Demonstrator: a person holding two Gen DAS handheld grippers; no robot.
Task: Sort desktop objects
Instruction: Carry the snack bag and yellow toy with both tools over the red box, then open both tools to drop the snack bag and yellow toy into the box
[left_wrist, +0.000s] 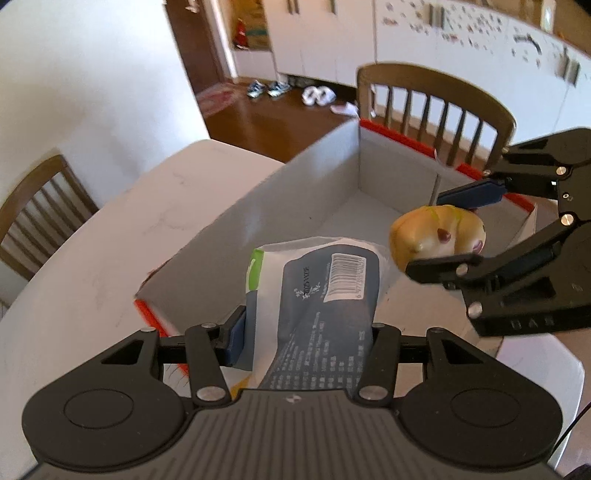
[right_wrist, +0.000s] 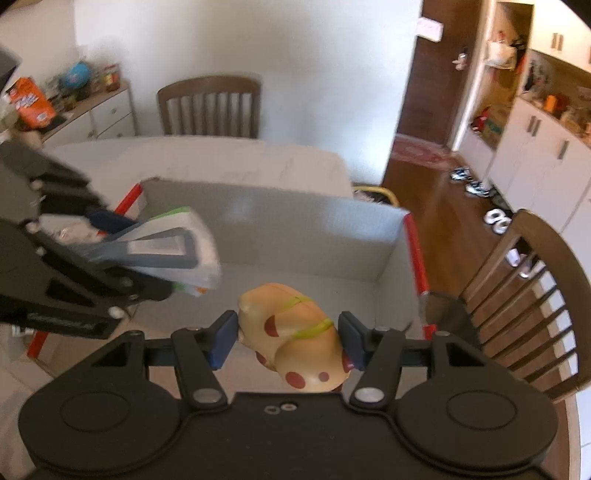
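My left gripper (left_wrist: 308, 338) is shut on a blue-and-white soft packet (left_wrist: 317, 291) with a barcode, held over the open grey cardboard box (left_wrist: 280, 192) with red edges. In the right wrist view the same packet (right_wrist: 166, 247) hangs at the left in that gripper (right_wrist: 122, 254). My right gripper (right_wrist: 288, 338) is shut on a tan toy (right_wrist: 295, 339) with red spots and yellow stripes, also above the box (right_wrist: 295, 221). From the left wrist view the toy (left_wrist: 436, 232) sits between the right gripper's (left_wrist: 458, 229) blue pads at the right.
The box stands on a white table (left_wrist: 92, 240). Wooden chairs stand behind it (left_wrist: 436, 103), at the left (left_wrist: 37, 218) and at the right (right_wrist: 532, 295). A sideboard with clutter (right_wrist: 74, 99) is far left; shoes (right_wrist: 476, 188) lie on the floor.
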